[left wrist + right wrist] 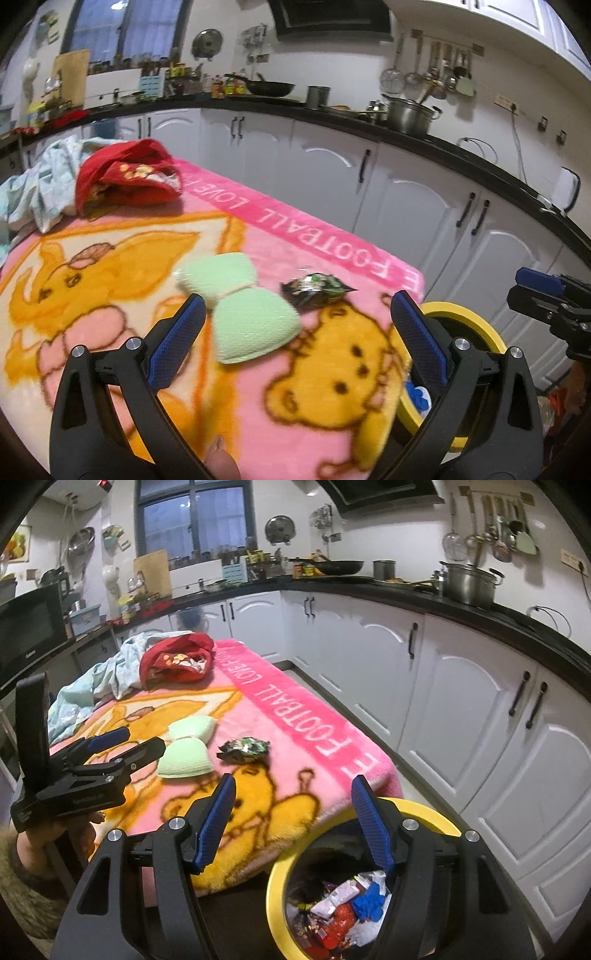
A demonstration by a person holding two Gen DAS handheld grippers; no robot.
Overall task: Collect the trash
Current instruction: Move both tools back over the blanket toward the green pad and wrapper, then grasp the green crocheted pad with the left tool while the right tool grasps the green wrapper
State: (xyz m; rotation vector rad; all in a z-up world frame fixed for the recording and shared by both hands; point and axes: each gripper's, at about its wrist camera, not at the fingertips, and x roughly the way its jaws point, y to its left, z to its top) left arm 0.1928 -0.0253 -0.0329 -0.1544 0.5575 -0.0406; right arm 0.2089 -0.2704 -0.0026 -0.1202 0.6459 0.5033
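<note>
A crumpled dark snack wrapper (pixel 316 292) lies on the pink cartoon blanket (pixel 258 406), also in the right wrist view (pixel 243 749). A yellow-rimmed trash bin (pixel 291 856) full of wrappers stands off the blanket's near corner; its rim shows in the left wrist view (pixel 476 325). My left gripper (pixel 295 314) is open and empty, hovering over the blanket short of the wrapper; it also shows in the right wrist view (pixel 125 744). My right gripper (pixel 293 794) is open and empty above the bin's edge; it also appears in the left wrist view (pixel 543 291).
A pale green padded bra (pixel 236 299) lies left of the wrapper. A red garment (pixel 129 177) and a light blue cloth (pixel 37 184) are bunched at the blanket's far end. White cabinets (pixel 461 701) and a black counter with pots line the right.
</note>
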